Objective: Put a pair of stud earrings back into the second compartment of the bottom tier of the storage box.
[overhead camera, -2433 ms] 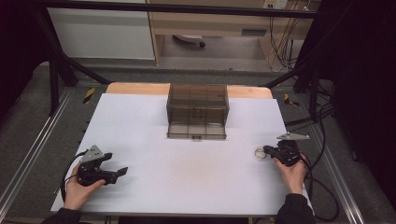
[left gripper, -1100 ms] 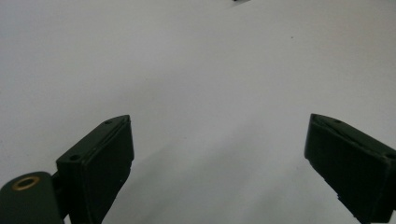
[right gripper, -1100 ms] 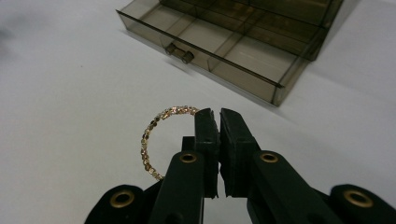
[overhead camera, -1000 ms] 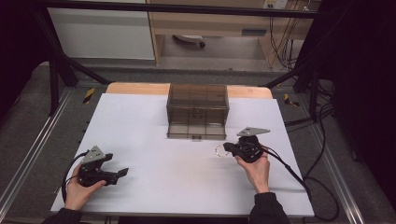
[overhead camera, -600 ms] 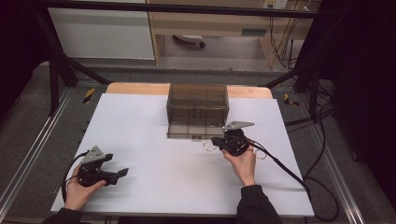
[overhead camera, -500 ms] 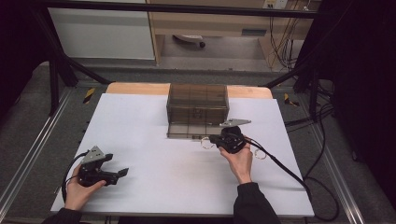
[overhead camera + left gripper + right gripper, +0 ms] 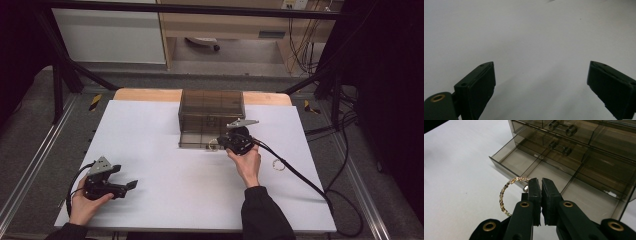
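Note:
A smoky see-through drawer box (image 7: 211, 112) stands at the table's far middle, its lowest left drawer (image 7: 499, 166) pulled out. My right gripper (image 7: 221, 143) hovers just in front of that box, shut on a gold beaded bracelet (image 7: 213, 144). In the right gripper view the bracelet (image 7: 503, 195) curves out to the left of the shut gripper (image 7: 541, 181), close to the open drawer's front corner. My left gripper (image 7: 131, 186) rests at the near left of the table. Its jaws stand wide open over bare white surface in the left gripper view (image 7: 540, 82).
A second gold bracelet (image 7: 278, 164) lies on the white table (image 7: 165, 165) to the right of my right hand. The right gripper's cable (image 7: 305, 180) trails across the table's right side. The box's upper drawers (image 7: 564, 130) are closed.
My right gripper has travelled from the table's right side leftward and toward the drawer box, carrying the bracelet. The left gripper has stayed put.

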`<state>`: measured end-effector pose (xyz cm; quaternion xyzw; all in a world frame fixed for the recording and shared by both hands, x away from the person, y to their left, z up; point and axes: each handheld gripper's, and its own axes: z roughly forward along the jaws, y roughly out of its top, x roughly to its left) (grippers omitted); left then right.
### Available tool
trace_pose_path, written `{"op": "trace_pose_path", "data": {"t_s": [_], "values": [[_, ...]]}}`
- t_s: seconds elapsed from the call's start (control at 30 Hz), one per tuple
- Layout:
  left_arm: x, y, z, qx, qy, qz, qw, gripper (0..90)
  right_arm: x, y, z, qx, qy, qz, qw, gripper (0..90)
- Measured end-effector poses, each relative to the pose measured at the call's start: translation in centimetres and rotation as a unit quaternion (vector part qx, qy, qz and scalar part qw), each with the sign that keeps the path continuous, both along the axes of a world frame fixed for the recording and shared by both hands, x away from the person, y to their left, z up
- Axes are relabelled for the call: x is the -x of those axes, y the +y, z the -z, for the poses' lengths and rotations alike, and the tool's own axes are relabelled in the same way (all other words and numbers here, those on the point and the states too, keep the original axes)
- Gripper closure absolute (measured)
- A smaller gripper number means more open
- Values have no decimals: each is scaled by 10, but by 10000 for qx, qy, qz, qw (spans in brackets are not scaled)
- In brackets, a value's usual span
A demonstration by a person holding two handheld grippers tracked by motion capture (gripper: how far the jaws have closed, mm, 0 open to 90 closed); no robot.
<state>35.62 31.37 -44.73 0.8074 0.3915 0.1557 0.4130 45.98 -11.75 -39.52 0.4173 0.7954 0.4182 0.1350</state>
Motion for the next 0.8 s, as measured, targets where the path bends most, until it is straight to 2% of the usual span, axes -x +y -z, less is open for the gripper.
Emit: {"op": "trace_pose_path", "data": {"t_s": [0.53, 0.8], "values": [[0, 0, 0, 7, 5, 5, 10000, 80, -28, 18, 10, 82, 19, 185, 9998, 863], [0, 0, 0, -4, 6, 22, 10000, 80, -45, 21, 23, 281, 73, 321, 9991, 863]]}}
